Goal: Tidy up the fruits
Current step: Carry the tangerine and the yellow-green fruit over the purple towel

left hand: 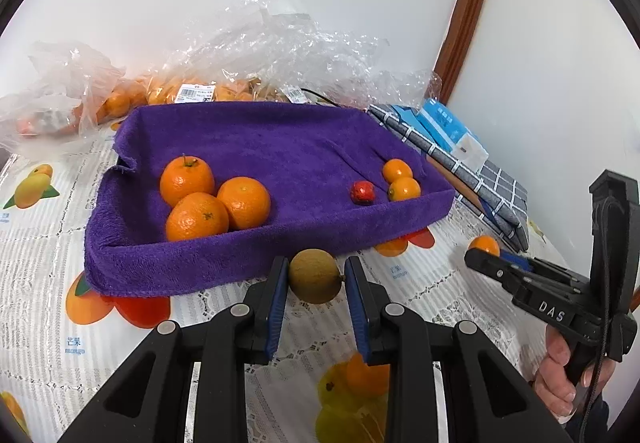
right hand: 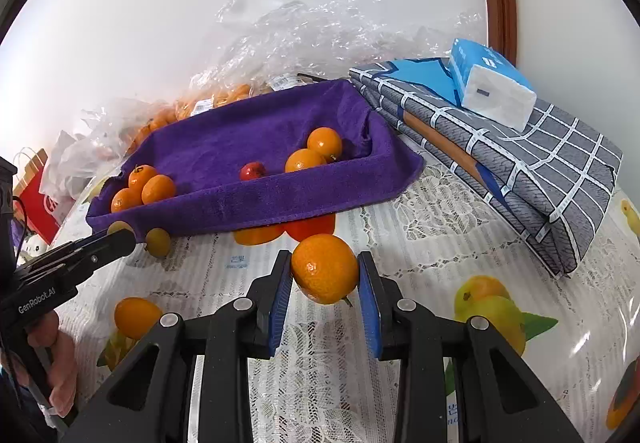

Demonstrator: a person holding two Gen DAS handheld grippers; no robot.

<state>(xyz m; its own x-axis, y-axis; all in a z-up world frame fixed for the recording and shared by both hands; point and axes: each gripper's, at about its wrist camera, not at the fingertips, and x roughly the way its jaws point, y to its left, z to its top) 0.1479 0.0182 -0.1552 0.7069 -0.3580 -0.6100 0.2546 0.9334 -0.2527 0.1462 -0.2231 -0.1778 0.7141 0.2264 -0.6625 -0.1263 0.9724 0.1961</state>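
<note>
A purple towel-lined tray [left hand: 240, 255] [right hand: 256, 207] holds three oranges [left hand: 216, 203] at its left, and a small red fruit [left hand: 362, 192] and two small oranges [left hand: 400, 179] at its right. My left gripper [left hand: 316, 275] is shut on a yellow-green round fruit [left hand: 314, 275] just in front of the tray's near wall. My right gripper [right hand: 325, 271] is shut on an orange [right hand: 325, 268] in front of the tray's right end. The right gripper [left hand: 486, 257] also shows at the right of the left wrist view, the left gripper [right hand: 124, 239] at the left of the right wrist view.
Clear plastic bags [left hand: 224, 83] with several oranges lie behind the tray. Folded grey checked cloth [right hand: 520, 163] with a blue tissue pack [right hand: 492, 83] sits right of the tray. The tablecloth [right hand: 420, 227] has printed fruit. A red bag [right hand: 36, 199] stands far left.
</note>
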